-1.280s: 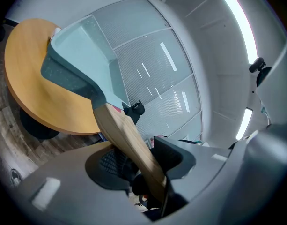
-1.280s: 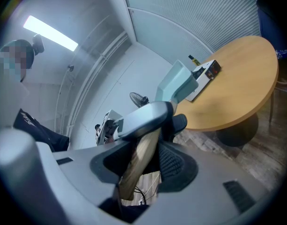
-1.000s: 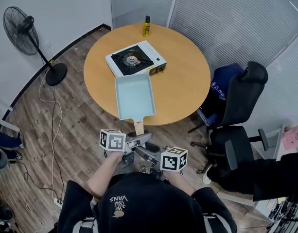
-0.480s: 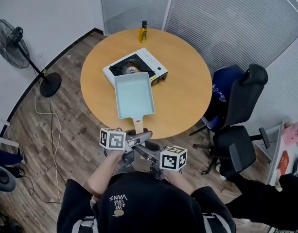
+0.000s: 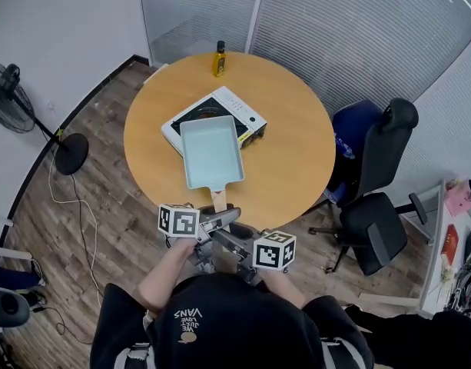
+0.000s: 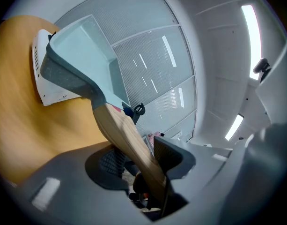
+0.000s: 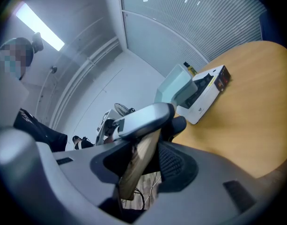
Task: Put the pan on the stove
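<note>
Pan is held above the table by its wooden handle, with its far end overlapping the stove. Whether it already rests on the stove cannot be told from above; it probably hangs just clear. The handle is clamped by the left gripper and by the right gripper, with both jaw pairs closed on the wood. For a good placement, the pan should be carried further forward, kept level, centred over the stove and lowered gently before either grip is released.
</note>
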